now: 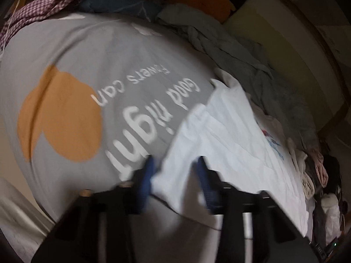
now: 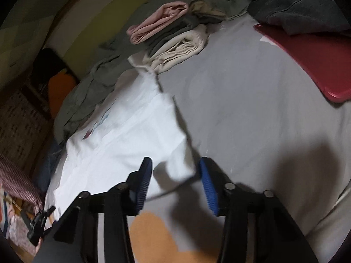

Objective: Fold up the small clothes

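A white garment (image 1: 230, 144) lies spread flat on a grey bedsheet (image 1: 92, 50) printed with orange shapes and white lettering. In the left wrist view, the left gripper (image 1: 175, 164) is positioned over the garment's near corner; its blue pads (image 1: 147, 175) stand apart with white fabric lying between them, but the frame is blurred and it cannot be determined whether the pads press on the cloth. In the right wrist view, the right gripper (image 2: 175, 166) is partly open over the opposite near corner of the garment (image 2: 122, 140); a fold of white fabric sits between its ribbed blue pads (image 2: 143, 182), with a visible gap on either side, so no grip is confirmed. A faint blue and red print shows near the garment's far edge. Beyond the garment lies a crumpled grey-green cloth (image 2: 87, 96). A stack of folded clothes (image 2: 171, 41), pink, grey and cream, rests at the far side of the sheet. A red flat item (image 2: 307, 61) lies to the right, partly under a dark grey garment (image 2: 296, 13). A checked cloth (image 1: 43, 6) lies at the sheet's far left corner.
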`<state>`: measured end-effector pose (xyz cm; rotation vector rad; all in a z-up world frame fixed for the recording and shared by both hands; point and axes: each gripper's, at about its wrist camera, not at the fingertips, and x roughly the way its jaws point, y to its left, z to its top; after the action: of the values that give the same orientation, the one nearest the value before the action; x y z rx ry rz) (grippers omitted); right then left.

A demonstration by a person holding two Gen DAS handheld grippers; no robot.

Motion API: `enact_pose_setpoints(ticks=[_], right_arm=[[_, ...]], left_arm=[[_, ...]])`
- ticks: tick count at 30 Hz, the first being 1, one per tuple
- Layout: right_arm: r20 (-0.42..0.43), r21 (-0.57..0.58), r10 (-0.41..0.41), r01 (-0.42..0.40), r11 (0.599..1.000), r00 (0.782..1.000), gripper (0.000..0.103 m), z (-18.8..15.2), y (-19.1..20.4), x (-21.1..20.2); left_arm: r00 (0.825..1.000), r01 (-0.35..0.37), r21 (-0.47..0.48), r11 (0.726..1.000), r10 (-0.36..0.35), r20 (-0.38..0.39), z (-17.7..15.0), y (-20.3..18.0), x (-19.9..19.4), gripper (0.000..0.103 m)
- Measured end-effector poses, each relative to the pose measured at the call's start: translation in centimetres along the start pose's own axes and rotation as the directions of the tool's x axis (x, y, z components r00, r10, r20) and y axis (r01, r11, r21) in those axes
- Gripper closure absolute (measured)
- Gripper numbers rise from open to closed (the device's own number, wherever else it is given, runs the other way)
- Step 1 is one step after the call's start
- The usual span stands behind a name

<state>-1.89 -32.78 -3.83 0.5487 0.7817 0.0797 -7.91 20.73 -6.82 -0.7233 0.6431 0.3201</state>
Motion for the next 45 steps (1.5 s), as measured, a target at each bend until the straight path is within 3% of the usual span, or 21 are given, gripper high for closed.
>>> enact_pose_setpoints(ticks=[1, 3, 8, 11, 17, 21, 24, 27, 31, 34, 37, 41, 43, 44, 45], right_arm=[[0.0, -0.021, -0.021, 0.021, 1.0, 1.0, 0.084, 0.0, 0.2, 0.2], [-0.005, -0.026, 0.005, -0.005, 1.0, 1.0, 0.097, -0.1, 0.2, 0.1], [0.088, -0.026, 0.068, -0.066, 0.997, 0.994, 0.099, 0.1, 0.3, -3.1], [0.168, -0.062, 0.077, -0.068, 0.996, 0.983, 0.1, -0.5, 1.4, -6.6], [0.182, 0.0, 0.087, -0.088, 0.996, 0.979, 0.1, -1.5, 0.7, -10.9], [0.168, -0.022, 0.057, -0.054, 0.998, 0.984, 0.1, -0.5, 1.2, -10.2], [0.163, -0.057, 0.045, -0.036, 0.998, 0.986, 0.099, 2.1, 2.8, -7.7], [0.147, -0.106, 0.038, -0.023, 0.994, 0.988, 0.1, 6.1, 5.2, -4.1], [0.113, -0.145, -0.001, 0.018, 0.989, 0.994, 0.1, 9.6, 7.3, 1.0], [0.083, -0.169, -0.042, 0.056, 0.984, 0.996, 0.099, 10.6, 7.9, 4.7], [0.069, -0.162, -0.054, 0.064, 0.985, 0.996, 0.099, 11.0, 7.9, 7.0], [0.103, -0.149, -0.085, 0.1, 0.984, 0.991, 0.099, 12.0, 7.5, 8.7], [0.099, -0.182, -0.117, 0.133, 0.974, 0.988, 0.09, 12.6, 7.6, 9.6], [0.099, -0.2, -0.145, 0.162, 0.966, 0.984, 0.078, 12.7, 7.7, 9.7], [0.112, -0.212, -0.177, 0.198, 0.957, 0.978, 0.06, 12.7, 7.5, 9.7]], left_arm=[[1.0, 0.015, -0.019, 1.0, -0.015, -0.002, 0.0, 0.4, -0.1, 0.095], [0.999, 0.046, -0.024, 0.999, -0.046, 0.001, -0.1, 0.7, -0.7, 0.098], [0.992, 0.054, 0.087, 0.995, -0.064, 0.11, 0.1, -1.7, -5.2, 0.099], [0.989, 0.05, 0.101, 0.994, -0.063, 0.132, 0.5, -2.1, -8.1, 0.099], [0.987, 0.044, 0.111, 0.993, -0.06, 0.152, 0.4, -1.7, -11.7, 0.099], [0.993, 0.013, 0.106, 0.994, -0.025, 0.113, 2.0, -2.8, -8.7, 0.099], [0.997, 0.04, 0.07, 0.997, -0.045, 0.065, 4.7, -4.1, -5.6, 0.099], [0.998, 0.018, 0.072, 0.997, -0.022, 0.053, 7.4, -6.1, -2.7, 0.099], [0.992, -0.099, 0.174, 0.98, 0.083, 0.1, 10.4, -9.0, 1.8, 0.1], [0.996, -0.087, 0.201, 0.976, 0.078, 0.051, 11.1, -9.7, 5.4, 0.101], [0.995, -0.093, 0.253, 0.963, 0.083, 0.052, 10.8, -10.0, 7.7, 0.101], [0.996, -0.084, 0.26, 0.962, 0.08, 0.027, 11.2, -10.1, 9.9, 0.101], [0.997, -0.082, 0.273, 0.958, 0.075, 0.036, 11.3, -10.2, 10.4, 0.1], [0.993, -0.104, 0.271, 0.957, 0.086, 0.078, 11.2, -10.1, 10.0, 0.098], [0.989, -0.119, 0.264, 0.957, 0.089, 0.12, 11.1, -10.0, 9.5, 0.084]])
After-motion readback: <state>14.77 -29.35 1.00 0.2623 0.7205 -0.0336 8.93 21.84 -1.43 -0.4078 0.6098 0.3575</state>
